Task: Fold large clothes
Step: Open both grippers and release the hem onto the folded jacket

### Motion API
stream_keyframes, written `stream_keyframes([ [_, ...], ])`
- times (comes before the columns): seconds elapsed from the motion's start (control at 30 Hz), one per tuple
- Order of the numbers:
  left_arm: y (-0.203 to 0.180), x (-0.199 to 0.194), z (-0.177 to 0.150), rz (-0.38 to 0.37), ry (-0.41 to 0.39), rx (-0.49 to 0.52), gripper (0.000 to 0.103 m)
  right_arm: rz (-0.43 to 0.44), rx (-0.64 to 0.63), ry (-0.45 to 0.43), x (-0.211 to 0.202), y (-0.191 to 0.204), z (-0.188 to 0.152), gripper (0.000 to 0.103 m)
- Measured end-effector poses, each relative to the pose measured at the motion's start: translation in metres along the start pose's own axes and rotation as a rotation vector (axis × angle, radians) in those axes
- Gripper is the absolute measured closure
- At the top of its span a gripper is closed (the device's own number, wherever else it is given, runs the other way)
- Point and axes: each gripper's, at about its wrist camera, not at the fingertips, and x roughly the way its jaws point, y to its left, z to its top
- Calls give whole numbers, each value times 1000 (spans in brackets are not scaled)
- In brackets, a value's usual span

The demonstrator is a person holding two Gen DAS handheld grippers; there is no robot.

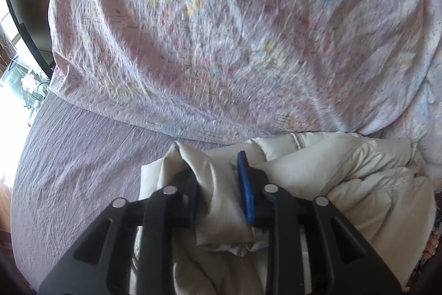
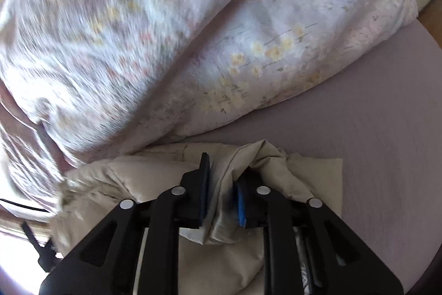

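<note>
A cream padded jacket point(image 1: 345, 179) lies bunched on a lilac bed sheet point(image 1: 83, 156). My left gripper point(image 1: 218, 179) is shut on a thick fold of the jacket, pinched between its blue-padded fingers point(image 1: 246, 190). In the right wrist view my right gripper point(image 2: 223, 184) is shut on another bunched fold of the jacket point(image 2: 116, 179), which spreads to the left and below it. Both grips sit low over the sheet point(image 2: 373, 143).
A large floral duvet point(image 1: 221, 32) is heaped just beyond the jacket and fills the far side of the bed in both views; it also shows in the right wrist view point(image 2: 179, 32). A bright window and a dark frame point(image 1: 25, 32) are at the left.
</note>
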Motion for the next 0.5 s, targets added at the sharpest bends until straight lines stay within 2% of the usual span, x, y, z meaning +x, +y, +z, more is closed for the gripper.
stream_keyframes([
  [0.2,-4,-25,-1,-3,-33,30,56,12,-1,-58,-42,-1,-9,62],
  [0.27,-5,-35,-1,4,-53,36,43,-10,-19,-114,-60,6,-14,45],
  [0.3,-6,-43,-1,24,-81,42,31,-8,-29,-131,-67,8,-15,44],
  [0.33,-7,-50,0,39,-105,48,27,0,-38,-139,-75,11,-15,44],
  [0.5,-13,-73,-1,15,-131,69,27,54,-134,-101,-82,39,-30,44],
])
